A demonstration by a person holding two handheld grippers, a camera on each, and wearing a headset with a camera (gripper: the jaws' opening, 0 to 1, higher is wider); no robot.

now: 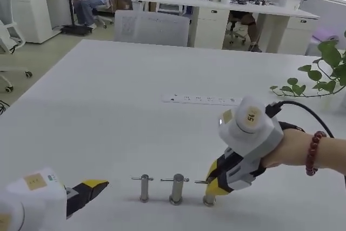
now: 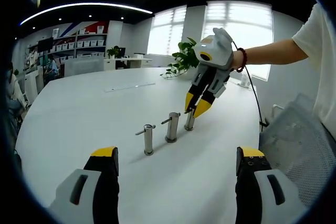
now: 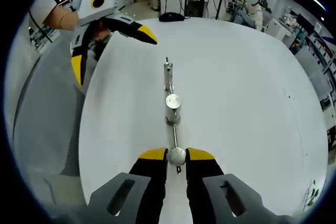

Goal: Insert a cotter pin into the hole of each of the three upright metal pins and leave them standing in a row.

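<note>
Three upright metal pins stand in a row near the table's front edge: the left pin (image 1: 144,187), the middle pin (image 1: 177,189) and the right pin (image 1: 209,199). Each has a thin cotter pin through its top. My right gripper (image 1: 214,185) comes down from the right, its yellow-tipped jaws closed on either side of the right pin's head (image 3: 177,156); a cotter pin end (image 3: 178,169) pokes out between them. My left gripper (image 1: 91,190) hovers left of the row, open and holding nothing. From the left gripper (image 2: 177,154) the row (image 2: 171,127) lies ahead, with the right gripper (image 2: 196,107) over its far end.
A white power strip (image 1: 203,100) lies across the table's middle. A leafy plant (image 1: 324,77) reaches in at the right edge. A grey chair back (image 1: 151,27) stands beyond the far edge. Bare white tabletop (image 1: 108,123) surrounds the pins.
</note>
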